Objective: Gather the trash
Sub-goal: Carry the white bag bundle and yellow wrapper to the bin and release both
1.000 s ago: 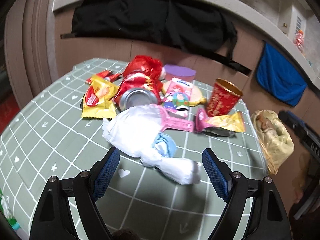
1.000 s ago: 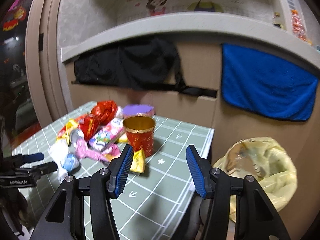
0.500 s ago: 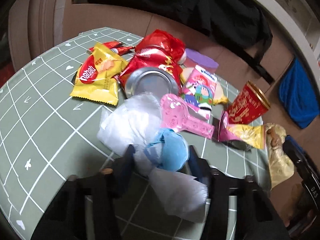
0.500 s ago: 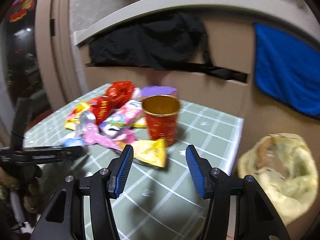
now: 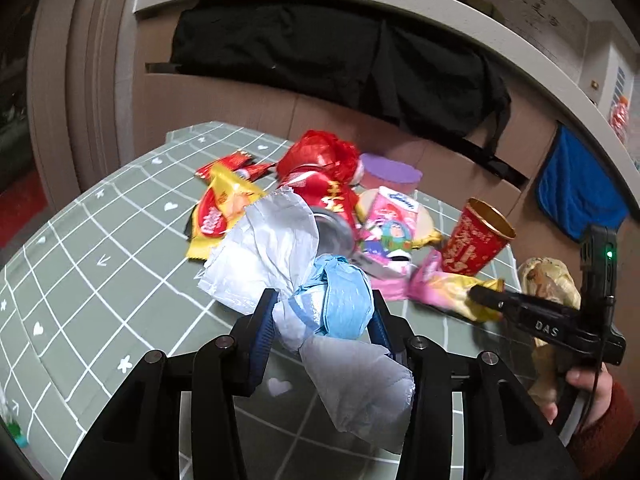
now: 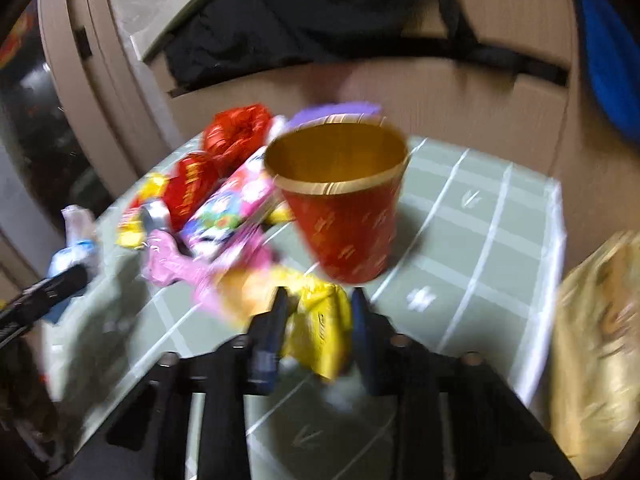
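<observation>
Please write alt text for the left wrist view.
The left gripper fingers clamp a white and blue plastic bundle above a green grid table. Behind lie snack wrappers and a red cup; the right gripper pinches a yellow wrapper.

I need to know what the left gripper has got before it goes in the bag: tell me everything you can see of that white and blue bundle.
The white and blue bundle looks like thin crinkled white plastic or paper film, knotted or bunched around a light blue wad at its middle. The left gripper, whose jaws have just been closing, pinches that blue waist from both sides. One white end fans up toward the snack wrappers, overlapping a silver can; the other hangs toward the camera over the green checked table.
</observation>
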A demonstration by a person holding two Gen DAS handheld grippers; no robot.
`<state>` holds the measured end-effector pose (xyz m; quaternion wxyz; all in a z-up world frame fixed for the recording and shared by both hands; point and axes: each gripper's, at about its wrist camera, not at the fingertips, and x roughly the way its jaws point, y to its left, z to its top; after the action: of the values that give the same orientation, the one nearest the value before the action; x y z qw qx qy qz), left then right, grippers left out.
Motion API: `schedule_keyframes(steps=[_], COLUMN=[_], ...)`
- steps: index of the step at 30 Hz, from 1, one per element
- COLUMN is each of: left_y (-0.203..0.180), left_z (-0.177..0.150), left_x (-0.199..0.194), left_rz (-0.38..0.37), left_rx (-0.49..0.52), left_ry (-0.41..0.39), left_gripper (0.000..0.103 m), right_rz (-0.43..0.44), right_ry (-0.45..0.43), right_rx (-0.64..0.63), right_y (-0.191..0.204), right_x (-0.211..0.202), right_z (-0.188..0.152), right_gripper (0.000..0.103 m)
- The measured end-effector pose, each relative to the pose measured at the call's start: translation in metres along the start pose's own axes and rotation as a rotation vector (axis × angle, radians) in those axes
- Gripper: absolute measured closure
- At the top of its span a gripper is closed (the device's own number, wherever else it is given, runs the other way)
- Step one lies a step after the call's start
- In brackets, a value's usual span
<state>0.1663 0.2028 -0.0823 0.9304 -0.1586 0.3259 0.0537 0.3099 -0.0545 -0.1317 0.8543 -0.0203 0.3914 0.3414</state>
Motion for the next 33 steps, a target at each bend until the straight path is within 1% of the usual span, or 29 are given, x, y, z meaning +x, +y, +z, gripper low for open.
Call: schedule_keyframes(steps=[1, 2, 4, 6, 9, 11, 13, 15, 16, 18, 21, 25, 26, 28, 29, 33], left_y=[-0.005, -0.01, -0.023, -0.041, -0.08, -0.104, -0.135, -0.162, -0.182, -0.213, -0.26, -0.312, -0.322, -0.342, -0.351, -0.372], left_z=[0.002, 0.004, 0.008, 0.014, 0.024, 0.029, 0.036, 0.041, 0.043, 0.045, 0.044, 0.036, 0.032, 0.026, 0.025, 0.024], left_x=[-0.002, -0.003, -0.008, -0.014, -0.021, -0.025, -0.029, -0.031, -0.031, -0.029, -0.016, 0.014, 0.026, 0.043, 0.056, 0.083], left_rz=[-0.008, -0.013, -0.03, -0.048, -0.071, -0.093, -0.128, -0.161, -0.188, -0.239, -0.318, -0.411, -0.413, -0.412, -0.425, -0.456], left_rx=[0.012, 0.022, 0.046, 0.08, 0.162, 0.205, 0.254, 0.298, 0.33, 0.371, 0.424, 0.486, 0.502, 0.506, 0.487, 0.442], left_ry=[-0.005, -0.012, -0.035, -0.065, -0.125, -0.152, -0.189, -0.228, -0.255, -0.272, -0.257, -0.24, -0.222, -0.178, -0.132, -0.049], left_gripper=[0.058, 0.058, 0.058, 0.058, 0.058, 0.058, 0.058, 0.058, 0.058, 0.058, 0.058, 0.058, 0.058, 0.058, 0.058, 0.058], right_rz=[0.036, 0.041, 0.015, 0.013, -0.007, -0.044, -0.109, -0.18, -0.211, -0.262, -0.39, -0.504, -0.527, -0.556, -0.556, -0.549], right_ry=[-0.006, -0.017, -0.063, -0.119, -0.198, -0.268, -0.325, -0.37, -0.388, -0.414, -0.47, -0.502, -0.506, -0.505, -0.498, -0.456], right_rx=[0.005, -0.001, -0.035, -0.05, -0.058, -0.063, -0.072, -0.072, -0.063, -0.049, -0.034, 0.013, 0.03, 0.069, 0.095, 0.134], right_y=[-0.001, 0.0, 0.004, 0.004, 0.001, -0.004, -0.011, -0.021, -0.028, -0.042, -0.068, -0.1, -0.11, -0.127, -0.137, -0.161], right_x=[-0.004, -0.01, -0.029, -0.052, -0.087, -0.118, -0.143, -0.168, -0.18, -0.2, -0.237, -0.267, -0.271, -0.273, -0.272, -0.256], right_z=[-0.002, -0.002, -0.001, 0.001, 0.005, 0.004, 0.003, 0.001, 0.0, -0.001, -0.007, -0.019, -0.022, -0.027, -0.03, -0.031], right_gripper=[0.084, 0.089, 0.09, 0.091, 0.091, 0.091, 0.091, 0.091, 0.091, 0.091, 0.091, 0.091, 0.091, 0.091, 0.091, 0.091])
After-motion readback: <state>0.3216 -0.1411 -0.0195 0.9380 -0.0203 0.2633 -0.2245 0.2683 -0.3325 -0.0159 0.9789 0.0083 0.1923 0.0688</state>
